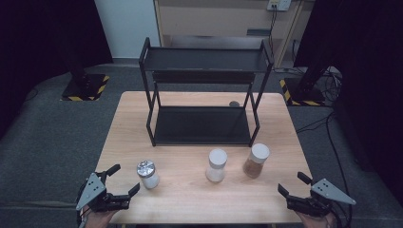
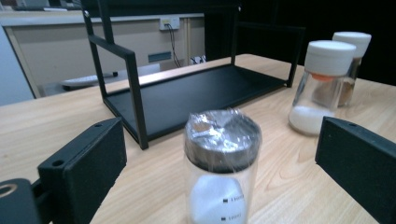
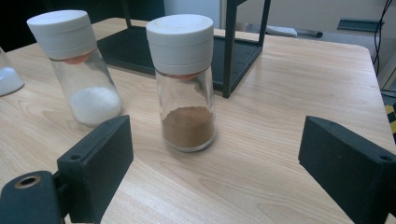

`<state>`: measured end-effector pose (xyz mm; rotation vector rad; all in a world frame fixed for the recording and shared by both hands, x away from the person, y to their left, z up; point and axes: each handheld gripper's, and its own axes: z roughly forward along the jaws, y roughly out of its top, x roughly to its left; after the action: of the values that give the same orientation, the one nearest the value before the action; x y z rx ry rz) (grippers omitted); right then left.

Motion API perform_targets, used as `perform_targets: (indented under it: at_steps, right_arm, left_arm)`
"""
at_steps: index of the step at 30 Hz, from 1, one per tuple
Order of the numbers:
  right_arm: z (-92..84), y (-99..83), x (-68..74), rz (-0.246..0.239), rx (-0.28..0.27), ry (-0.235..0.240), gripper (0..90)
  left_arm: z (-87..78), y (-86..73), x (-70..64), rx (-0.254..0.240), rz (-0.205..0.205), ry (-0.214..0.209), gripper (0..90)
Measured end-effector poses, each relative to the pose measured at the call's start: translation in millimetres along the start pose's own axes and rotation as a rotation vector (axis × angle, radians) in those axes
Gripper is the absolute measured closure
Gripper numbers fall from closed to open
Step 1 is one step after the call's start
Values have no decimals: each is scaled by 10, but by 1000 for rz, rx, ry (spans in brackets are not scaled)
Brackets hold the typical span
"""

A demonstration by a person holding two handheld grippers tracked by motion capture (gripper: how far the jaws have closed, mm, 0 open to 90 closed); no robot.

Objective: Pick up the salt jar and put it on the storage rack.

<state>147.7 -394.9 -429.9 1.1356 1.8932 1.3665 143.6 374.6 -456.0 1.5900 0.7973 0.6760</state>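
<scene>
Both tools sit at the near edge of the desk (image 1: 190, 199). Left hand-held gripper (image 1: 124, 179) has its jaws spread wide and holds nothing; just ahead of it, between the lines of its two jaws but touching neither, stands the foil-capped jar (image 1: 148, 174) with white powder, upright on the wood. In the left gripper view that jar (image 2: 220, 168) is close and centred, its silvery wrapped lid level with the jaw tips. Right hand-held gripper (image 1: 293, 184) is likewise wide open and empty, hovering at the desk's right corner; ahead of it and slightly toward the middle stands the brown-spice jar (image 1: 256, 160) with a white cap, upright and clear of both jaws. In the right gripper view the brown-spice jar (image 3: 185, 84) is framed between the jaws but farther out than their tips. Beside it, toward the left hand-held gripper, is the white-capped salt jar (image 1: 216, 165), also upright and apart from its neighbours. Beyond all three jars, farther from both tools, stands the black two-tier rack (image 1: 204, 95), its shelves bare.
</scene>
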Motion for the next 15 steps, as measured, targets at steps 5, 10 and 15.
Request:
perform_targets:
  at_steps: [5, 10, 15]
  right_arm:
    - [0, -10, -20, 10, -6, 4, 108]
    - [-4, -13, -18, 14, -10, 1, 108]
    - [-3, -17, -22, 17, -13, 0, 108]
  left_arm:
    - [2, 133, 36, 30, -2, -14, 4]
    - [32, 291, 124, 86, 4, -60, 5]
    - [97, 389, 188, 137, 1, -83, 3]
